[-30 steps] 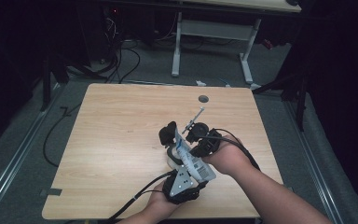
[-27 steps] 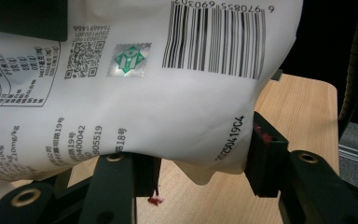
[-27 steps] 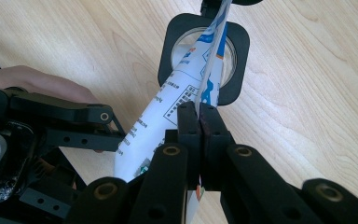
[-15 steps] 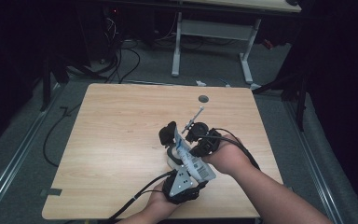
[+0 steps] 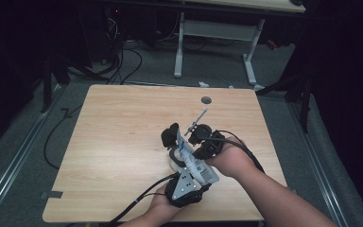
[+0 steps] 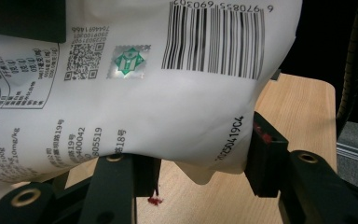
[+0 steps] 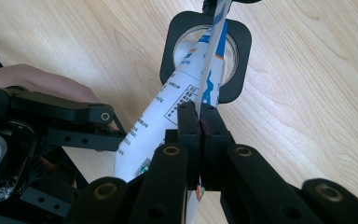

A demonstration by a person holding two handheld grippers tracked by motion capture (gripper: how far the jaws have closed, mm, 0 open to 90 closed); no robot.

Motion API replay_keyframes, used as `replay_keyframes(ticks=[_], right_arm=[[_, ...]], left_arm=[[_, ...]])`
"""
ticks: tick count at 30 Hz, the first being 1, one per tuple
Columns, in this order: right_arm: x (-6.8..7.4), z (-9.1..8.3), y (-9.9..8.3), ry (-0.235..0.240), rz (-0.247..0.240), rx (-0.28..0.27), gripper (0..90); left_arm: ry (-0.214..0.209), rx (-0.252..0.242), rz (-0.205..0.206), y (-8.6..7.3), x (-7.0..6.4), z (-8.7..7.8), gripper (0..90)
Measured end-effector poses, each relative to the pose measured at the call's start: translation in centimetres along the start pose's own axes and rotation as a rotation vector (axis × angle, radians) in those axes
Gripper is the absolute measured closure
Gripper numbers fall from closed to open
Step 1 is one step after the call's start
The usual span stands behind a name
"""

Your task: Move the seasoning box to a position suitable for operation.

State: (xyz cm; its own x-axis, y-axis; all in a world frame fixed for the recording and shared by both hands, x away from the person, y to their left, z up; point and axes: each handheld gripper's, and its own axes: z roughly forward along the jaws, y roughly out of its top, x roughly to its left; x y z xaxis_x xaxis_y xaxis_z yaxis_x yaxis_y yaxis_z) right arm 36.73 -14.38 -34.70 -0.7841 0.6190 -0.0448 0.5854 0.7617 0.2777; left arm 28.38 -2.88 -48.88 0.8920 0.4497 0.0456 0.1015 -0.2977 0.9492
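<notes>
- White plastic pouch with black barcode and blue print [image 5: 192,158], held tilted above the pale wooden counter [image 5: 123,142], toward 5 o'clock from its middle.
- Left gripper [image 5: 185,188] at 6 o'clock, fingers [image 6: 265,154] clamped across the pouch's bulging lower end.
- Right gripper [image 7: 199,122] at 3 o'clock, fingers [image 7: 189,126] pinched tight on the flat sealed edge.
- Beneath the pouch's far end: round metal tin in a black square holder [image 7: 205,51].
</notes>
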Motion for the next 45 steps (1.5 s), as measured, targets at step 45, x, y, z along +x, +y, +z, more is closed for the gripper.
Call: replay_keyframes(ticks=[45], right_arm=[[0.05,0.04,0.28,0.001,0.000,0.001,89.2]], left_arm=[[0.005,-0.006,0.012,0.19,0.03,-0.08,53.9]])
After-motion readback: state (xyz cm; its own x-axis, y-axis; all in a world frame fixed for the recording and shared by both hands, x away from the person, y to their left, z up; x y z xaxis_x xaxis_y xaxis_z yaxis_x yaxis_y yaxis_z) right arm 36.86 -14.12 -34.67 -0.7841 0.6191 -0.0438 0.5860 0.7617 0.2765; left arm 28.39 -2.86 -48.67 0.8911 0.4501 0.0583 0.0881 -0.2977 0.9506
